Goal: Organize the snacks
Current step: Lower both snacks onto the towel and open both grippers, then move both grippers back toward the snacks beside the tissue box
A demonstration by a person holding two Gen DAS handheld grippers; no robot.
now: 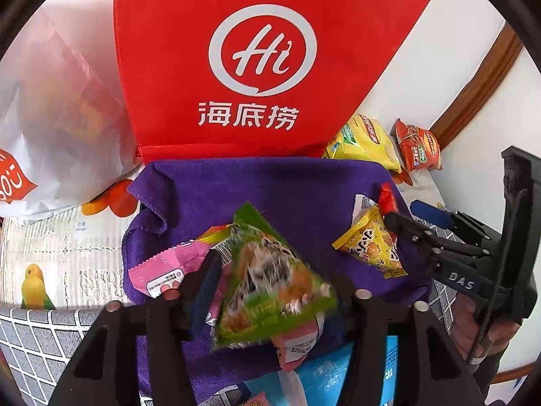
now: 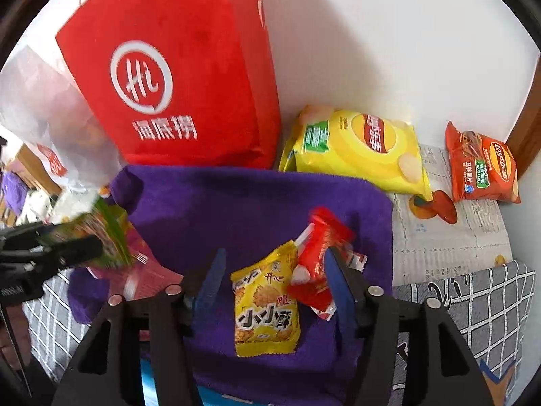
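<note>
Gripping one green packet [image 1: 270, 280], left claw [image 1: 270, 291]; two crisp bags [image 2: 358, 150] behind.

Surface: grey grid-pattern sheet [image 2: 480, 308], partly covered by printed newspaper-style mat [image 2: 449, 243]. Purple towel [image 2: 243, 203] spread at centre. Behind towel: red Hi bag [image 2: 189, 77], upright. Left of it, white plastic bag [image 1: 54, 108]. Right: yellow chip bag [image 2: 358, 149], orange chip bag [image 2: 483, 169]. Blue packet [image 1: 331, 372], probably under towel's near edge.

Glossy plastic snack packets [image 2: 265, 308] on fuzzy purple cloth [image 2: 236, 203].
</note>
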